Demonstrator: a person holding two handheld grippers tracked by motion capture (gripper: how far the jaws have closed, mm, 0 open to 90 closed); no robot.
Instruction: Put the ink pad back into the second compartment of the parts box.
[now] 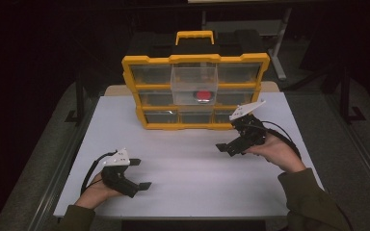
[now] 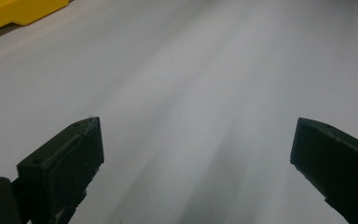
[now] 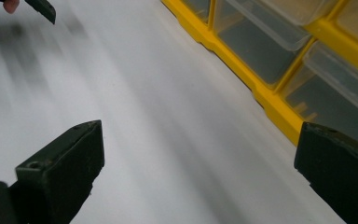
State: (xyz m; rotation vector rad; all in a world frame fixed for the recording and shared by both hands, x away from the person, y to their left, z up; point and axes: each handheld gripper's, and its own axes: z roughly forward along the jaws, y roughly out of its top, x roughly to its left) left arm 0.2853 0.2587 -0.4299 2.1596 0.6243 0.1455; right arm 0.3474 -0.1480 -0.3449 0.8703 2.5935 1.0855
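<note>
The yellow plastic organiser case with clear drawers [image 1: 195, 91] stands upright at the far middle of the white desk [image 1: 188, 173], its long axis running from nine to three o'clock across the high view, with its black-and-yellow carry handle on top. One clear plastic drawer [image 1: 194, 85] in the middle column is pulled out toward the person, and a small red round object [image 1: 203, 95] lies in it; what the other drawers hold is too dim to tell, though they look mostly bare. The right tool [image 1: 227, 147] is the nearer one: it hovers just off the case's lower right corner, so the open drawer lies at about eleven o'clock from it, close by. Its jaws are spread wide with nothing between them, and in the right gripper view the yellow frame and two clear drawer fronts [image 3: 261, 42] run diagonally just past its far jaw. The left tool [image 1: 139, 174] rests low near the front left of the desk, well apart from the case, which lies at about one o'clock from it; its jaws are likewise spread and empty over bare desk in the left gripper view [image 2: 191, 154]. By my judgement the right tool is better placed to reach the open drawer.
</note>
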